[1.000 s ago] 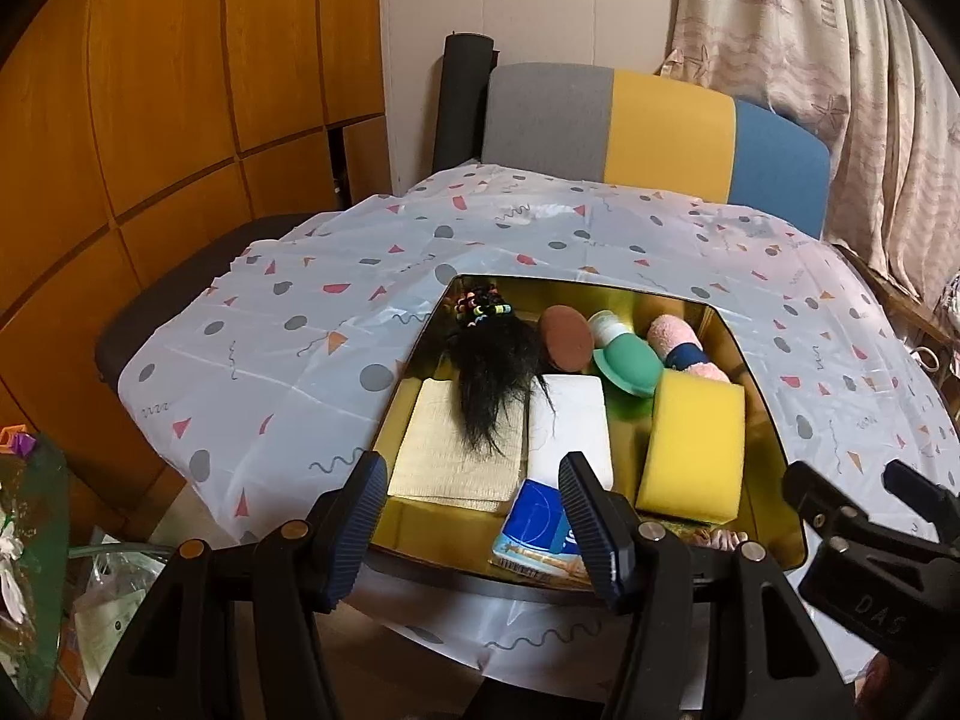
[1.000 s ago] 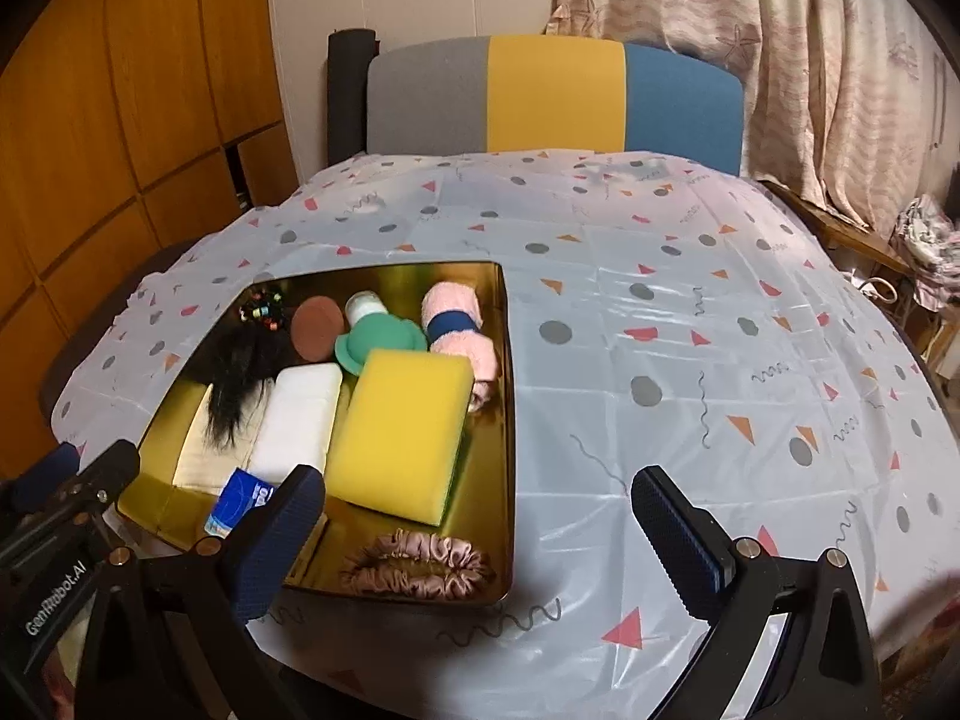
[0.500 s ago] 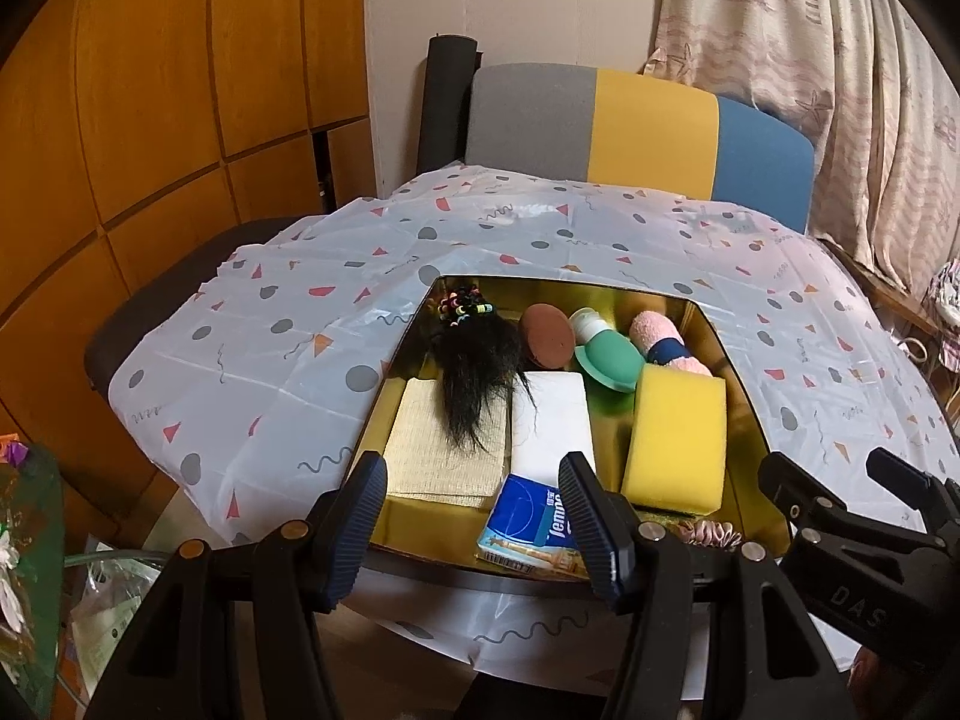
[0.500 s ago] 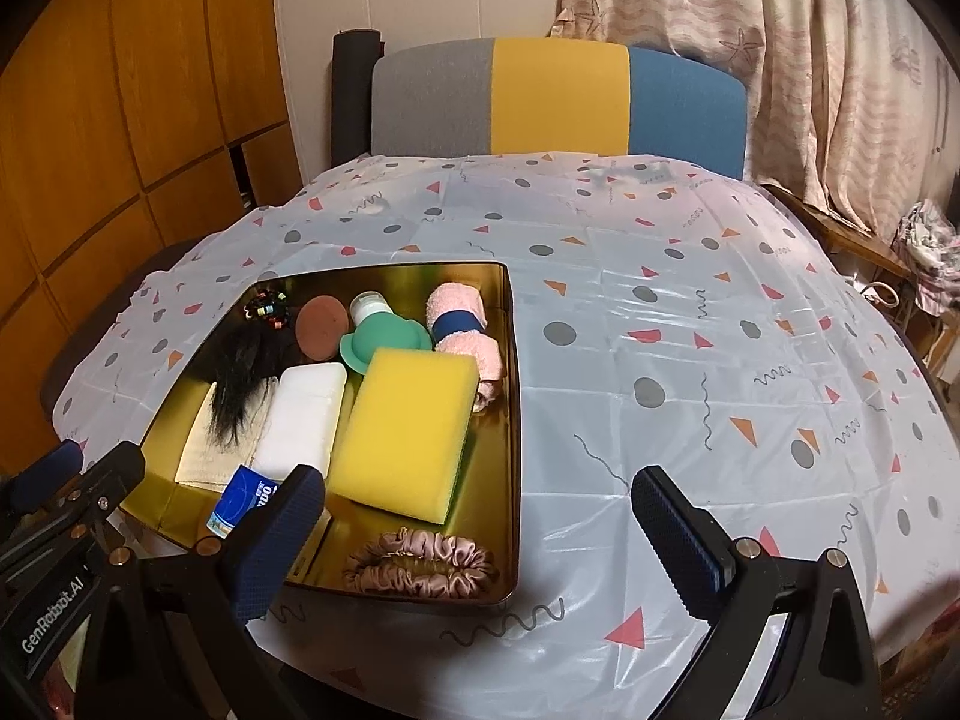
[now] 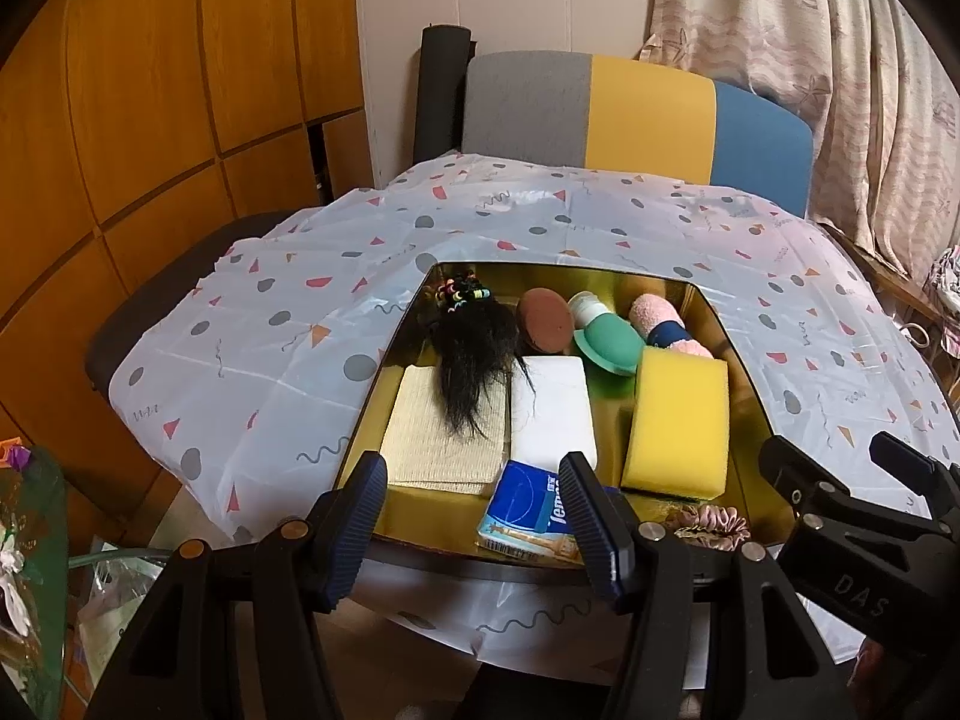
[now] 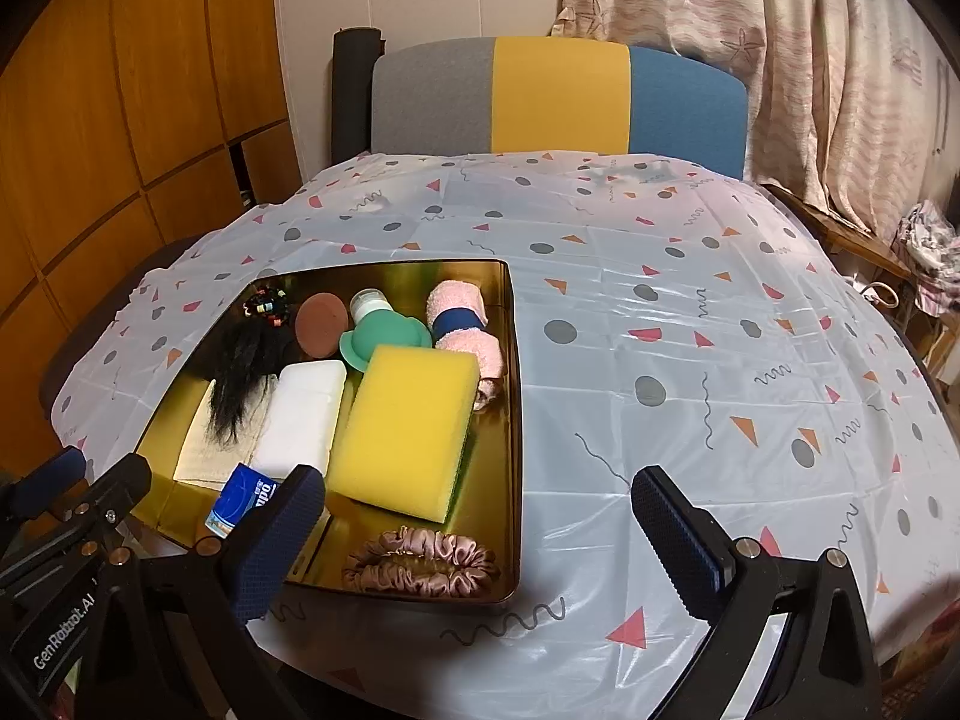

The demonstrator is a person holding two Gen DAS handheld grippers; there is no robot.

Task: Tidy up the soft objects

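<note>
A gold tray (image 5: pixel 753 414) (image 6: pixel 513 396) on the table holds a yellow sponge (image 5: pixel 677 420) (image 6: pixel 403 427), a white block (image 5: pixel 549 408) (image 6: pixel 303 414), a beige cloth (image 5: pixel 444 444), a black hair piece (image 5: pixel 474 354) (image 6: pixel 240 366), a blue tissue pack (image 5: pixel 528 510) (image 6: pixel 243 498), a pink scrunchie (image 6: pixel 420 561), a rolled pink towel (image 6: pixel 465 330), a green cap (image 6: pixel 384 339) and a brown puff (image 6: pixel 322 324). My left gripper (image 5: pixel 471 525) is open and empty before the tray's near edge. My right gripper (image 6: pixel 480 546) is open wide and empty over the tray's near right corner.
A patterned plastic cloth (image 6: pixel 690 324) covers the table. A grey, yellow and blue chair back (image 6: pixel 558 96) stands at the far side. Wooden panels (image 5: pixel 150 90) are on the left, curtains (image 6: pixel 810 60) on the right. A bag of clutter (image 5: pixel 36 540) sits low left.
Both grippers have drawn back and up slightly from the tray, so more of the table shows. Their jaws stay open. The objects in the tray have not moved.
</note>
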